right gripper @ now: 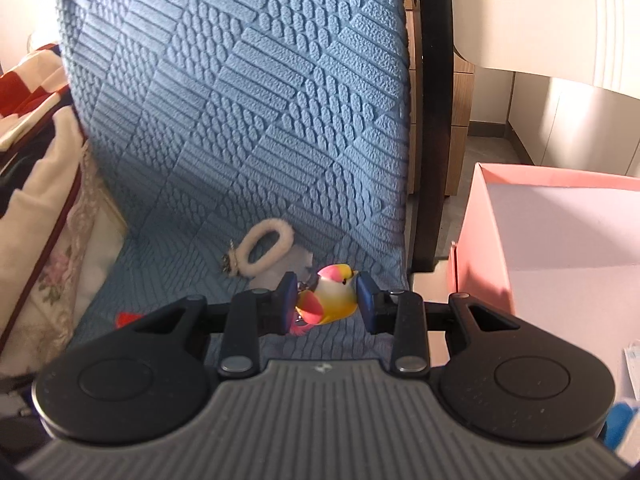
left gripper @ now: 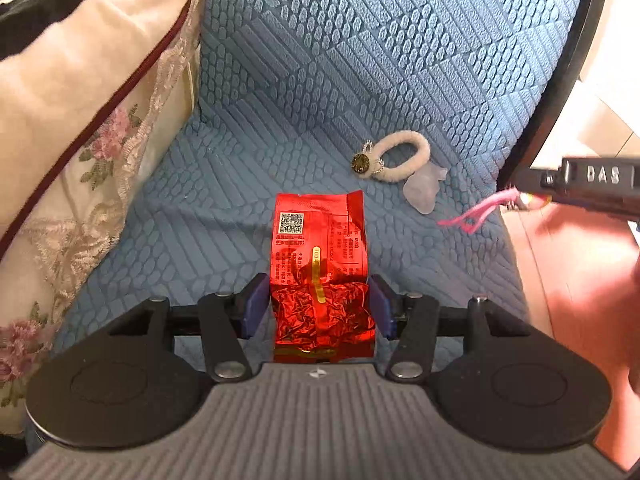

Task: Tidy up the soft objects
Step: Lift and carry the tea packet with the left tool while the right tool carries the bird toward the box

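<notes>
- In the left wrist view, your left gripper point(left gripper: 320, 304) stands around the red foil packet point(left gripper: 320, 276) in the lower centre of the frame. The blue pads sit at its two sides, and I judge that they press on it, because the foil is crumpled between them.
- The packet is shiny red, with a code square and small print on its upper half. Its top leans toward the blue quilted seat point(left gripper: 224, 208).
- The white fluffy hair tie point(left gripper: 394, 156) and a pale translucent piece point(left gripper: 424, 190) lie on the seat at right of centre, touching each other and not yet collected.
- At the right edge your right gripper point(left gripper: 532, 200) comes in, with a pink cord point(left gripper: 472, 216) hanging from it.
- In the right wrist view, your right gripper point(right gripper: 326, 300) is closed narrow on a small soft bird toy point(right gripper: 334, 296) at the centre of the frame.
- The bird is white and yellow with pink on head and wing, and it looks squeezable.
- The pink box point(right gripper: 480, 216) stands open at the right of the frame, beside the seat. I judge that you hold the bird up to carry it there.
</notes>
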Available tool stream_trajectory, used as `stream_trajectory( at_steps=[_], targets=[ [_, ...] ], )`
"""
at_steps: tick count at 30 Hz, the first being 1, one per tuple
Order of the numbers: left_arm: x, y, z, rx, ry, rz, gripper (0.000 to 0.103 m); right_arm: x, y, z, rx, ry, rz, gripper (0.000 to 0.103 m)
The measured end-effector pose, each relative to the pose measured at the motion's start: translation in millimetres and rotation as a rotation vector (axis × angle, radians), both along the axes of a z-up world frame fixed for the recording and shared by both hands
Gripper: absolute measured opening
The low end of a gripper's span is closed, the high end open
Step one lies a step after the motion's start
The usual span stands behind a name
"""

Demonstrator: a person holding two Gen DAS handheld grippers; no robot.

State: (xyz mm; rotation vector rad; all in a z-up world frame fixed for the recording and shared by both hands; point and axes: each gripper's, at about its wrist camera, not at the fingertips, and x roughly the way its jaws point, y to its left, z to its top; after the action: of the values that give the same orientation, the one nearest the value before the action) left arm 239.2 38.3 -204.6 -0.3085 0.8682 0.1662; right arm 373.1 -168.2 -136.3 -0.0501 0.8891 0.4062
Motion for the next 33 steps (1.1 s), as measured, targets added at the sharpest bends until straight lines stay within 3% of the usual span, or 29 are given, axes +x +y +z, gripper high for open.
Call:
stream_trajectory(
  at_steps=[19, 27, 33],
  targets=[
    [-28, 8, 21, -0.09, -0.032, -0.014, 0.06, -76, -4, 23, -0.064, -0.032, 0.039, 0.035],
    [-50, 0, 29, -0.134, -0.02, -0.055, 0.06, -111, -7, 22, -0.09, 0.037, 0.061, 0.035],
    [-62, -10, 41, -0.142, -0.021, -0.078, 0.06, -123, -13, 29, -0.1, 0.033, 0.057, 0.035]
  ],
)
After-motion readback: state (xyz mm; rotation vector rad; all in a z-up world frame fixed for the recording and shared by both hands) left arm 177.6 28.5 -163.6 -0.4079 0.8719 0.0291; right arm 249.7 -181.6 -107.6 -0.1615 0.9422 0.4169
